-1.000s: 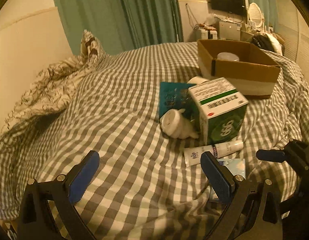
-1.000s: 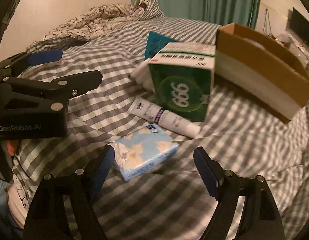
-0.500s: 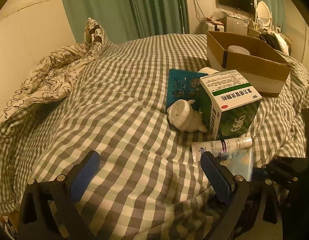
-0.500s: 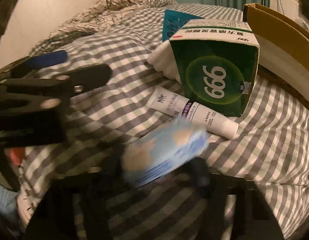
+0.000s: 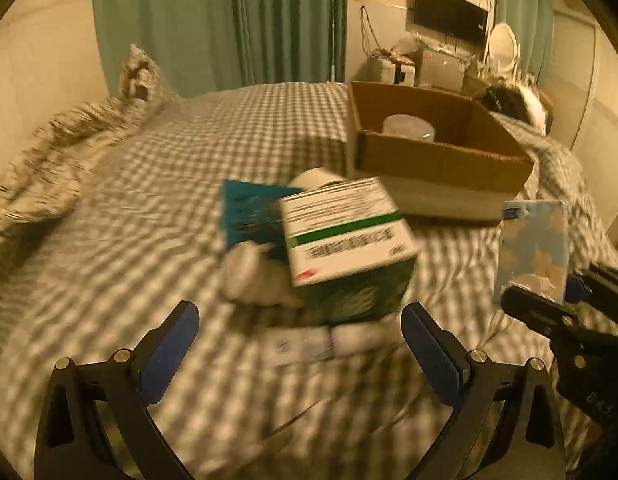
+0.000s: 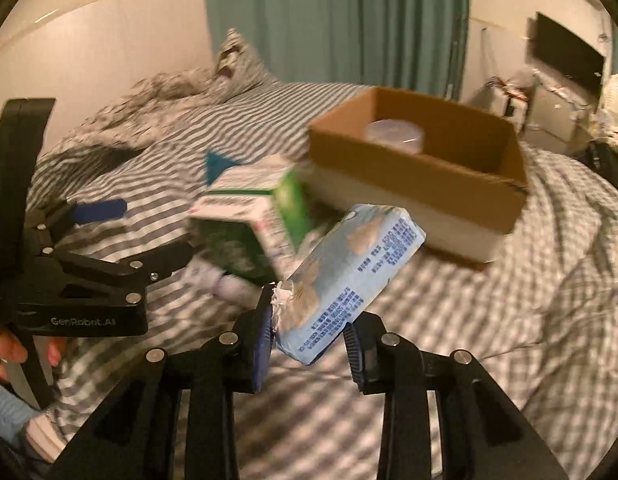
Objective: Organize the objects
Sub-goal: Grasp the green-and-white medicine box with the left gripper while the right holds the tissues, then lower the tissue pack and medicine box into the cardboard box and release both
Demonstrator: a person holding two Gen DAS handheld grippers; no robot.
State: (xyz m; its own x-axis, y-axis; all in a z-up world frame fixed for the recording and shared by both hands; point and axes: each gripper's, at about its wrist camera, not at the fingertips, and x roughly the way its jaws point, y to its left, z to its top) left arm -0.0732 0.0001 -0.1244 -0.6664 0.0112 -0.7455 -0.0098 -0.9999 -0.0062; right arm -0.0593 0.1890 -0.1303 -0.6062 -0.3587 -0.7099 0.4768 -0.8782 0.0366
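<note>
Pale blue tissue pack (image 6: 351,280) is clenched at its torn end in my right tongs (image 6: 309,332), lifted clear of the bed (image 6: 509,340) and tilted toward the cardboard box (image 6: 421,184). My left tongs (image 5: 299,342) hang spread wide and hold nothing, over the tube (image 5: 329,342) lying against the green box (image 5: 349,244) mid-bed. A plastic jar (image 5: 409,128) sits inside the cardboard box.
</note>
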